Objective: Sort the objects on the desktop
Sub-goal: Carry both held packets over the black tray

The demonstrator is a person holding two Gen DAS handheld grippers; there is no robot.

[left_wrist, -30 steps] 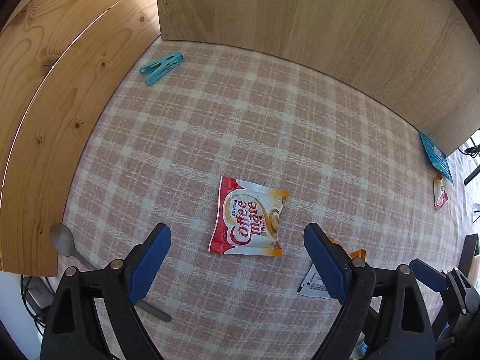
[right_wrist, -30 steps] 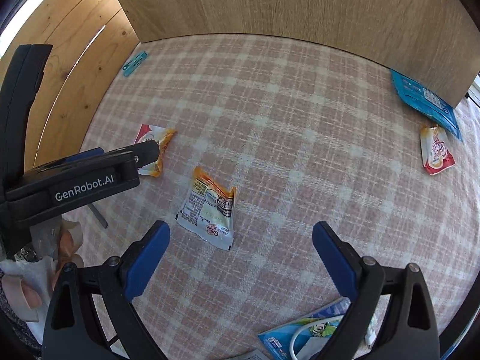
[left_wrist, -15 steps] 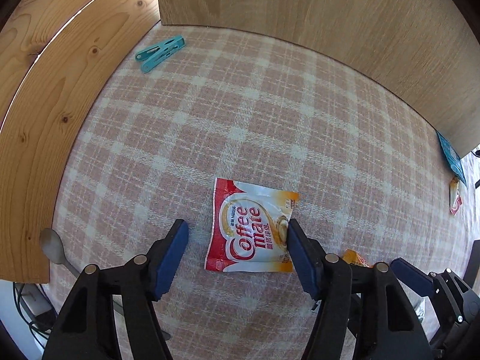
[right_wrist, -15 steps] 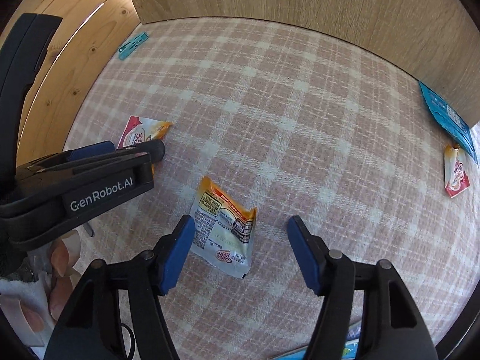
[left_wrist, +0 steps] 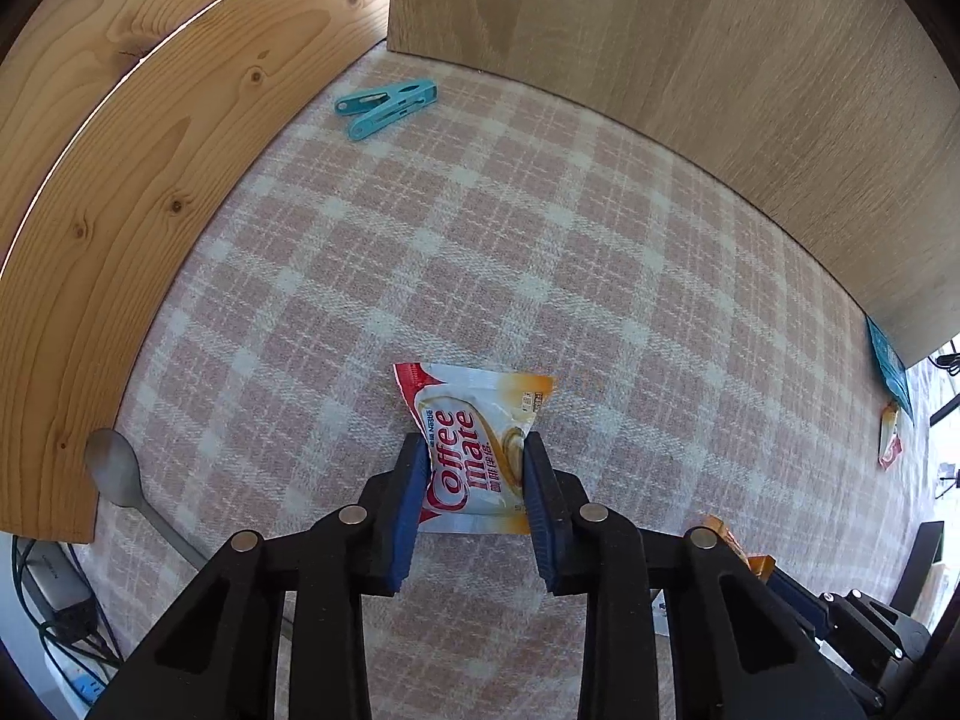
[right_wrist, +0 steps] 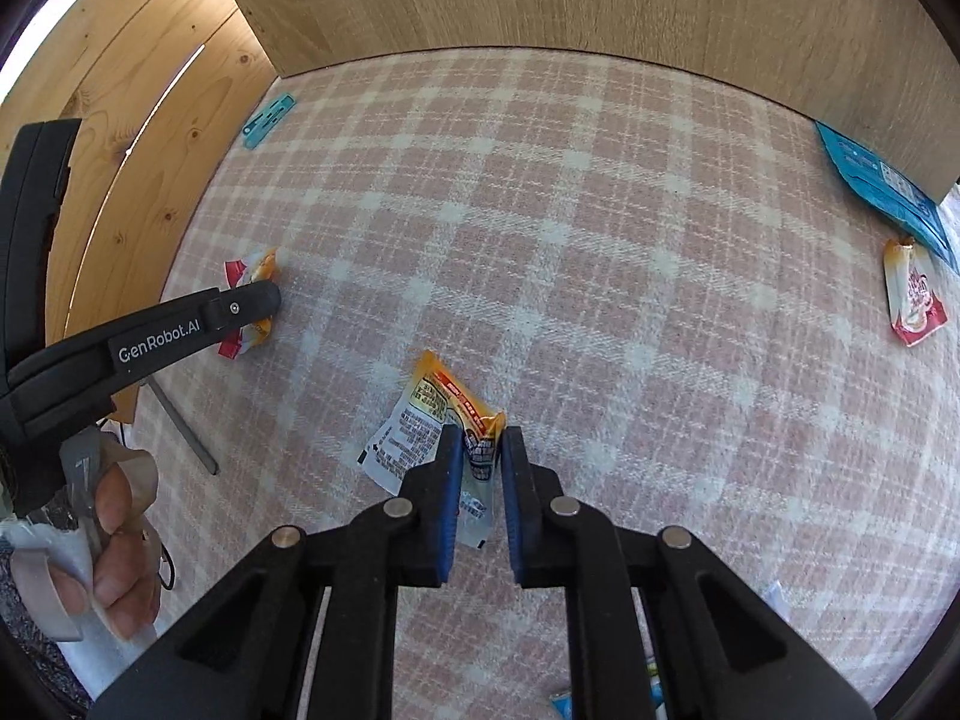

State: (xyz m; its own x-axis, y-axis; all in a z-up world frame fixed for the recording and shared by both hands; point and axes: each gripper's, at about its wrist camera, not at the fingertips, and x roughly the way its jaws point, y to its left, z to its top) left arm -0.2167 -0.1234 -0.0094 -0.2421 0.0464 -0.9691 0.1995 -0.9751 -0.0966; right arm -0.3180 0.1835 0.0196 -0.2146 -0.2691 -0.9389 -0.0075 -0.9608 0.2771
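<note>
Spoon: grey metal, at the left edge of the checked cloth, bowl just beside the end of the pine board, handle running toward the near edge.

Peg: teal plastic, flat in the far left corner, near where the pine board meets the back panel. Also seen small in the right wrist view.

Left gripper: black frame, blue pads, clenched on the Coffee-mate sachet. Pads pressing both side edges of the sachet's lower half; upper half, red and orange corners, sticking out beyond the tips. Sachet in the left middle of the cloth, well apart from peg and spoon. Seen from the right wrist view as a "GenRobot.AI" finger lying across the same sachet, bare fingers wrapped round the handle below.

Right gripper: same build, pinched onto the orange sachet. Jaws nearly together on its right portion; white printed back spreading out left of the left pad. Sachet near the middle of the cloth, toward the near edge.

Red-white sachet: flat by the right edge, apart from both grippers.

Blue packet: far right corner, against the foot of the back panel, its lower end just beside the red-white sachet.
</note>
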